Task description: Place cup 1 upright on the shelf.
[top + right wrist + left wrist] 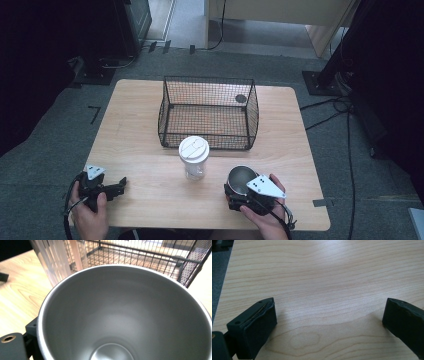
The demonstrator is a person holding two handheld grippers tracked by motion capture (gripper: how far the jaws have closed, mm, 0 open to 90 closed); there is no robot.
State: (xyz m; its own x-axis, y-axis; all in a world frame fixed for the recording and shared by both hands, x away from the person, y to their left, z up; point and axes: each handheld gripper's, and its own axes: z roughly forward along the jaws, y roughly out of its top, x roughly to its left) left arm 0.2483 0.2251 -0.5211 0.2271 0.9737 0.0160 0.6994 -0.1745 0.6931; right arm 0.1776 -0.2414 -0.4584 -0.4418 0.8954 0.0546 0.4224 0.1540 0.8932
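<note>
Right gripper (239, 192) sitting around a steel cup (242, 180), cup standing between its jaws, whether the pads are pressing on it not discernible, lidded clear cup (194, 156) just beyond, left gripper (121, 183) resting jaws wide apart over bare table (150, 165).

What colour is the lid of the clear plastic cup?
White; the round lid on the clear plastic cup shows best in the high view.

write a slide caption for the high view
Right tongs around a steel cup beside a lidded clear tumbler, wire basket behind.
</note>
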